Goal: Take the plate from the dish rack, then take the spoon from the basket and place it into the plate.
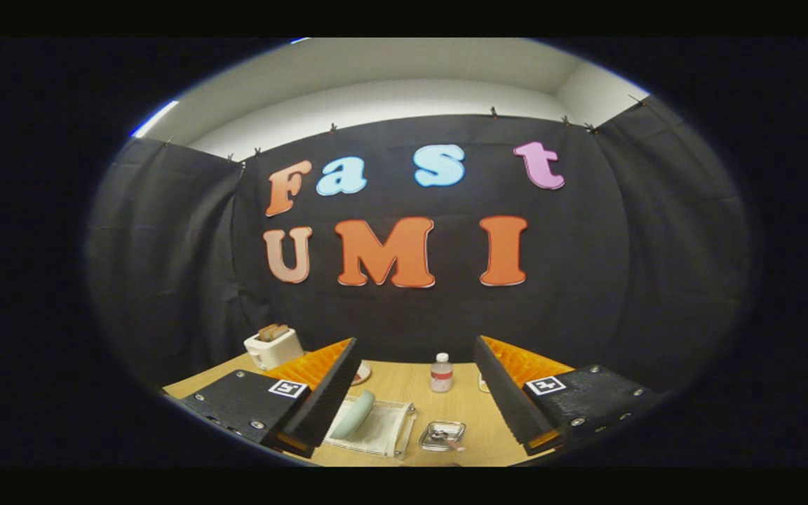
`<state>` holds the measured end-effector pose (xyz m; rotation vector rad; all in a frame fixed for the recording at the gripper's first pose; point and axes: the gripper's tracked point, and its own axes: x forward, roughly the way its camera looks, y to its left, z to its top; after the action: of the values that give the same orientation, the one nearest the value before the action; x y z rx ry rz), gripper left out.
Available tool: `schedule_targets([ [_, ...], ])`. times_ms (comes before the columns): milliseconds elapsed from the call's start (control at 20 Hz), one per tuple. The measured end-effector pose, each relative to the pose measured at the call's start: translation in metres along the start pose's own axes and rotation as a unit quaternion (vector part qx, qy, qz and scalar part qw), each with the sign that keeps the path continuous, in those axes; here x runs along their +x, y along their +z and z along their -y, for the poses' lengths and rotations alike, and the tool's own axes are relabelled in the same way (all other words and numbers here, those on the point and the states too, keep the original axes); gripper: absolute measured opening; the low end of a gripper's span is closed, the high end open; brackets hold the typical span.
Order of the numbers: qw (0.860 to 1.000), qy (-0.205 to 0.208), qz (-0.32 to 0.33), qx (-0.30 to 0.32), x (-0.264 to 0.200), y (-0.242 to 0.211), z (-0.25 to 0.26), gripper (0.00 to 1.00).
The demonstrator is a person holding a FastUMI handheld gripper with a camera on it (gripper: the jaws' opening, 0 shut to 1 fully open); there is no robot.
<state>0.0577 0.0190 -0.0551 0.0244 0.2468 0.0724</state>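
A: Here, the gripper (pixel 414 403) is held high above the wooden table (pixel 460 414), its two fingers wide apart with nothing between them.

B: Where are the task's things?

A: The pale green plate (pixel 353 414) stands on edge in the white dish rack (pixel 376 429), just beside the tip of the left finger and below it. The small metal basket (pixel 442 435) lies on the table to the right of the rack, between the fingers and below them; something dark lies inside it, presumably the spoon, though it is too small to tell.

B: And the rest?

A: A toaster (pixel 273 346) with bread in its slots stands at the far left of the table; a small bottle (pixel 441 372) stands beyond the fingers, near the cloth wall.

B: Which step is in hand?

A: By my judgement, the very first: the plate is not yet lifted from the rack. The next move calls for lowering the gripper and shifting it left, so that the open fingers straddle the plate's upper rim. The rim is thin and curved, so a centred, firm pinch seems needed before any lift.
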Motion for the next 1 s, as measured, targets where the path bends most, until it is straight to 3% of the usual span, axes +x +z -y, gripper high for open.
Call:
schedule_targets([
  [300,0.992,0.039,-0.123,-0.004,0.035,-0.051,-0.023,0.97],
  [550,0.975,0.079,-0.206,0.008,0.056,-0.084,-0.05,0.97],
  [1000,0.914,0.084,-0.396,-0.003,0.083,-0.164,-0.075,0.93],
])
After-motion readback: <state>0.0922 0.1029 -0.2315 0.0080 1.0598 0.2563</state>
